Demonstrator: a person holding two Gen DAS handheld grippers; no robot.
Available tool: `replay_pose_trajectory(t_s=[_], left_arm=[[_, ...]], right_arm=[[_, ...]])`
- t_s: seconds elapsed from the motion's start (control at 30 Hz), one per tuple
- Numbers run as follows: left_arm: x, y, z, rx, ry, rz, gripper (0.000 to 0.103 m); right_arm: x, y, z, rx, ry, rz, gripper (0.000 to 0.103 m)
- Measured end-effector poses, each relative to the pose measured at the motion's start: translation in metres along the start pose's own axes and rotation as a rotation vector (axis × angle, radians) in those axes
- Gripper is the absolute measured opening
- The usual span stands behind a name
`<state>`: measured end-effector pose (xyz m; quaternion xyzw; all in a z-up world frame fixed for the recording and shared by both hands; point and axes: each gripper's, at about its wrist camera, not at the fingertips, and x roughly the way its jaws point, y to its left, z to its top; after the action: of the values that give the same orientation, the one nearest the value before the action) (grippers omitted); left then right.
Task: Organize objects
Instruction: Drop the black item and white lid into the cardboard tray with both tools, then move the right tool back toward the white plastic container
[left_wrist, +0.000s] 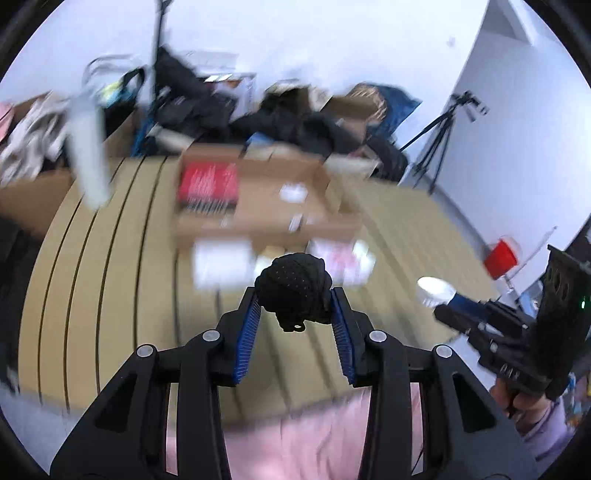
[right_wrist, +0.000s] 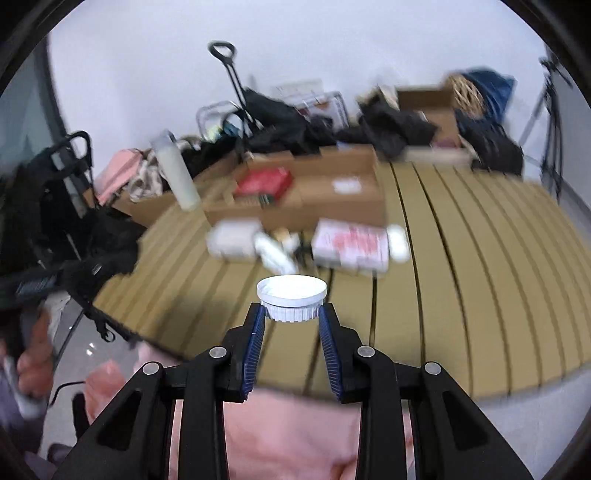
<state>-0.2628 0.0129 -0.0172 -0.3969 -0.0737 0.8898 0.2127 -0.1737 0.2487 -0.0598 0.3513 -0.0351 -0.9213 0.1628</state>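
Both wrist views toward slatted table (left_wrist: 388, 236)

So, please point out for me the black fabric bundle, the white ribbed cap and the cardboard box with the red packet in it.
black fabric bundle (left_wrist: 293, 291), left wrist view, middle of the dotted fabric.
white ribbed cap (right_wrist: 291, 297), right wrist view, its flat rim above the ribbed side.
cardboard box (right_wrist: 332, 206), right wrist view, its brown front wall.

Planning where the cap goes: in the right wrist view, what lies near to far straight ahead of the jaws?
White ribbed cap held in the jaws → pink-printed white box → open cardboard box → pile of dark clothing.
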Motion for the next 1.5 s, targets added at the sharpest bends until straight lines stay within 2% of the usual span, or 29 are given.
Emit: replay_pose_trajectory(t_s=[0.1, 0.2, 0.23, 0.33, 0.4, 0.43, 0.5, 0.6, 0.63, 0.7, 0.8, 0.9, 0.93, 0.97, 1.03, 1.07, 1.13, 1.17, 1.2, 1.27, 1.37, 1.4, 1.5], left_arm=[[0.039, 0.006, 0.073, -0.014, 0.022, -0.019, 0.035], [0.108, 0.018, 0.126, -0.009, 0.076, 0.034, 0.035], [0.135, 0.024, 0.137, -0.015, 0.104, 0.059, 0.035], [0.223, 0.052, 0.153, -0.078, 0.201, 0.136, 0.035], [0.262, 0.064, 0.154, -0.085, 0.226, 0.165, 0.035], [0.272, 0.066, 0.154, -0.082, 0.224, 0.186, 0.035], [0.291, 0.069, 0.150, -0.065, 0.213, 0.196, 0.037], [0.307, 0.073, 0.147, -0.056, 0.222, 0.182, 0.058], [0.306, 0.073, 0.148, -0.053, 0.211, 0.184, 0.071], [0.300, 0.073, 0.153, -0.057, 0.203, 0.167, 0.074], [0.284, 0.073, 0.164, -0.042, 0.206, 0.175, 0.077], [0.249, 0.072, 0.173, -0.033, 0.189, 0.205, 0.080], [0.234, 0.072, 0.174, -0.022, 0.182, 0.213, 0.084], [0.216, 0.071, 0.175, -0.006, 0.179, 0.223, 0.088], [0.171, 0.068, 0.171, 0.047, 0.166, 0.220, 0.089], [0.145, 0.066, 0.168, 0.083, 0.144, 0.220, 0.092], [0.091, 0.060, 0.158, 0.138, 0.096, 0.267, 0.103], [0.066, 0.057, 0.153, 0.153, 0.076, 0.277, 0.103], [0.035, 0.052, 0.146, 0.168, 0.053, 0.288, 0.103], [-0.004, 0.047, 0.138, 0.166, 0.021, 0.311, 0.103], [-0.065, 0.036, 0.118, 0.104, -0.076, 0.371, 0.103], [-0.085, 0.031, 0.104, 0.077, -0.108, 0.401, 0.103], [-0.114, 0.020, 0.069, 0.073, -0.112, 0.412, 0.103]], right_arm=[[0.026, -0.005, 0.066, -0.063, -0.013, 0.004, 0.033], [0.088, -0.021, 0.125, -0.049, 0.076, 0.006, 0.033], [0.121, -0.030, 0.143, -0.031, 0.127, 0.011, 0.033], [0.204, -0.057, 0.171, 0.001, 0.243, -0.059, 0.033], [0.255, -0.074, 0.182, 0.012, 0.305, -0.114, 0.033], [0.281, -0.083, 0.185, 0.011, 0.334, -0.150, 0.033], [0.305, -0.097, 0.190, 0.031, 0.343, -0.198, 0.033], [0.329, -0.111, 0.193, 0.057, 0.356, -0.177, 0.034], [0.334, -0.114, 0.193, 0.058, 0.369, -0.163, 0.034], [0.336, -0.115, 0.190, 0.042, 0.378, -0.129, 0.034], [0.323, -0.113, 0.193, 0.025, 0.340, -0.120, 0.035], [0.299, -0.110, 0.203, 0.046, 0.324, -0.084, 0.036], [0.286, -0.108, 0.207, 0.039, 0.310, -0.082, 0.036], [0.269, -0.105, 0.213, 0.021, 0.293, -0.087, 0.037], [0.233, -0.101, 0.219, -0.013, 0.277, -0.102, 0.047], [0.216, -0.099, 0.219, -0.026, 0.270, -0.095, 0.050], [0.176, -0.095, 0.215, -0.051, 0.255, -0.082, 0.073], [0.151, -0.092, 0.211, -0.068, 0.249, -0.090, 0.076], [0.132, -0.088, 0.208, -0.083, 0.236, -0.093, 0.077], [0.084, -0.079, 0.201, -0.108, 0.203, -0.102, 0.077], [0.030, -0.065, 0.186, -0.099, 0.164, -0.110, 0.083], [0.014, -0.060, 0.176, -0.083, 0.165, -0.103, 0.083], [-0.029, -0.038, 0.131, -0.085, 0.156, -0.047, 0.083]])
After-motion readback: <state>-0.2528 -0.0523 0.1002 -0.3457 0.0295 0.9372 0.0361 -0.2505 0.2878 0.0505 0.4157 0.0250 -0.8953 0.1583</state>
